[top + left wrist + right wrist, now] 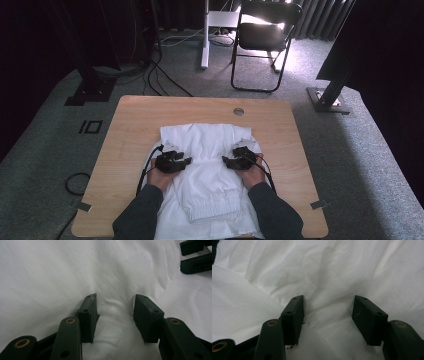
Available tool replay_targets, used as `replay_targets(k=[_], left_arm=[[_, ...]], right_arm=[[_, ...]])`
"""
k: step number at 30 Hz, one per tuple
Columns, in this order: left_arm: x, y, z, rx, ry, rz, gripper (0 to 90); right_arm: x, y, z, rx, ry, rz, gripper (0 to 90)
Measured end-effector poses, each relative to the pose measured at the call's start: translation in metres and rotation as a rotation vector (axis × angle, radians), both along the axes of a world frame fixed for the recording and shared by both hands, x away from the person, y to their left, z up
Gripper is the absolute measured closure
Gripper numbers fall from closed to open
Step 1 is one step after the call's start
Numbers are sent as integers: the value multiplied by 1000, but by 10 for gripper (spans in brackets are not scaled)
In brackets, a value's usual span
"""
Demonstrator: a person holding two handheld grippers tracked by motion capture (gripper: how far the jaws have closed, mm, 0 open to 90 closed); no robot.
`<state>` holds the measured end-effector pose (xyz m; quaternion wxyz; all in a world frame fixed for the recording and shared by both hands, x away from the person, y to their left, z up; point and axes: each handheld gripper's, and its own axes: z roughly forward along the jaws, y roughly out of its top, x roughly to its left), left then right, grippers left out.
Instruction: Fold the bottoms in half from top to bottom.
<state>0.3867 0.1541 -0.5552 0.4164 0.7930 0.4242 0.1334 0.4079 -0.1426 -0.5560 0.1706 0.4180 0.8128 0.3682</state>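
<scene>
1. White trousers [207, 170] lie partly folded on the table [130, 120].
2. Left gripper [188, 160] and right gripper [225, 160] fingers stand half open over the cloth, holding nothing.
3. Grasping and the next fold likely remain.

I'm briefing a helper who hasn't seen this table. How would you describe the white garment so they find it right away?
Start at the light wooden table on the grey carpet. On its near half lies the white garment, apparently folded trousers, with a gathered elastic band at the end nearest the person. It is the only cloth there, lying under both hand-held grippers, the left and the right.
</scene>
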Motion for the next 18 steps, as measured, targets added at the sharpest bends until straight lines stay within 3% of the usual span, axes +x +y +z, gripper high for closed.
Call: replay_targets(k=[14, 16, 18], left_arm=[[-30, 0, -1, -16, 8, 17, 540], [-34, 1, 1, -24, 22, 16, 535], [-36, 3, 10, 1, -4, 11, 513]], right_arm=[[-25, 0, -1, 2, -3, 17, 421], [-26, 0, -1, -2, 0, 27, 421], [-27, 0, -1, -3, 3, 32, 422]])
